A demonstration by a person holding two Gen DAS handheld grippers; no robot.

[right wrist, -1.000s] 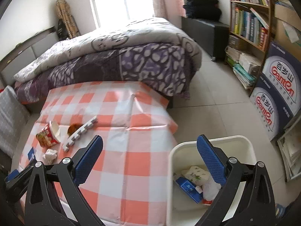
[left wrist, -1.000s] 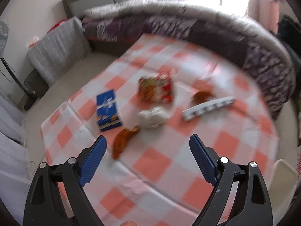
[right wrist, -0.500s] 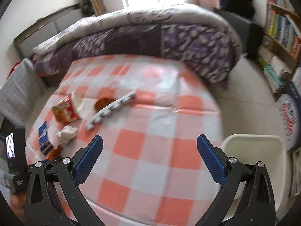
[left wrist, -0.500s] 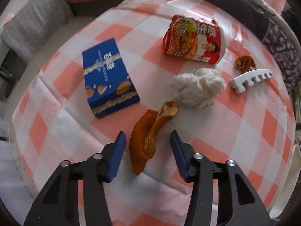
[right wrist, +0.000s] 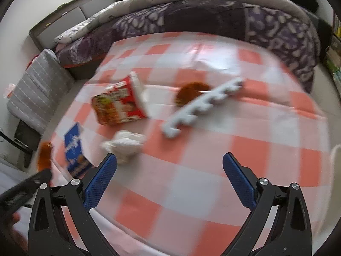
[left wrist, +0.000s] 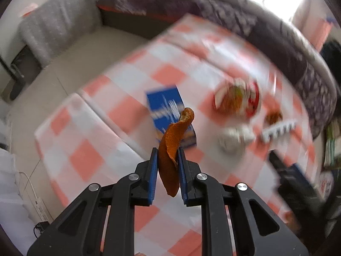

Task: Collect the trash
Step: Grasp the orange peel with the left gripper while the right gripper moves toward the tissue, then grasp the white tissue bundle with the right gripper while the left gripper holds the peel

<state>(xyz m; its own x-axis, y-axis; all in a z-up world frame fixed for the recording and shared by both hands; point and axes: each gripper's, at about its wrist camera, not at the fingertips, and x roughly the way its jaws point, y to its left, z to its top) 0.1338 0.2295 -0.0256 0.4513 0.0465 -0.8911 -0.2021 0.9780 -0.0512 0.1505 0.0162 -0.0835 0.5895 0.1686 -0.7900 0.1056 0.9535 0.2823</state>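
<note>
Orange curled strip of peel [left wrist: 170,149] clamped in the left gripper [left wrist: 168,160], lifted off the checked tablecloth [left wrist: 119,111].
Right gripper [right wrist: 169,170] gapes empty; beyond lie a crumpled white tissue [right wrist: 125,143], blue carton [right wrist: 74,147], red noodle cup [right wrist: 119,104], white notched foam strip [right wrist: 200,108].

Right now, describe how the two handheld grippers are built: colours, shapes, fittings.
Both match. The left gripper and right gripper each have a black plastic frame with triangular cut-outs, two linkage arms per side pinned by round silver bolts, and flat, bright blue pads with a fine dimpled texture. No cables or markings show on them. No sleeve is visible.
</note>
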